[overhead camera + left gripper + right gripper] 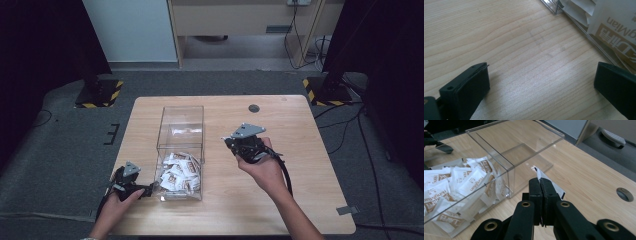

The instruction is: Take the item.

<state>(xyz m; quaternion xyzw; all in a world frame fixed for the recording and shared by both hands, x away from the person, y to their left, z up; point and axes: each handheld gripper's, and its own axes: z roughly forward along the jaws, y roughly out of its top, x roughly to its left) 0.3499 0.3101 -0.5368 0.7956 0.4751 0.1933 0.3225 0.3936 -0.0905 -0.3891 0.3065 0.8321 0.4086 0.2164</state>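
While both hands rest over the desk (300, 150), the right hand (267, 172) is raised mid-desk, palm up, holding the right gripper (231, 142) pointed toward the box (180, 117). The left hand (116, 202) lies low at the near left edge, its left gripper (154, 187) aimed at the box's near corner.

From the right gripper view, the jaws are clenched on a sachet (549, 182), of which a thin white edge with dark print sticks out beyond the tips, above the desk and just beside the box's open, bare half. The left gripper view shows its jaws released and wide apart over bare wood, with the box wall and printed packets at the upper right.

Seen from the high view, the clear box stands left of centre, a divider splitting it; the near half holds a pile of sachets (177, 175). A round grommet (254, 108) sits in the desk beyond the right gripper. Black stands with striped bases flank the desk on grey carpet.
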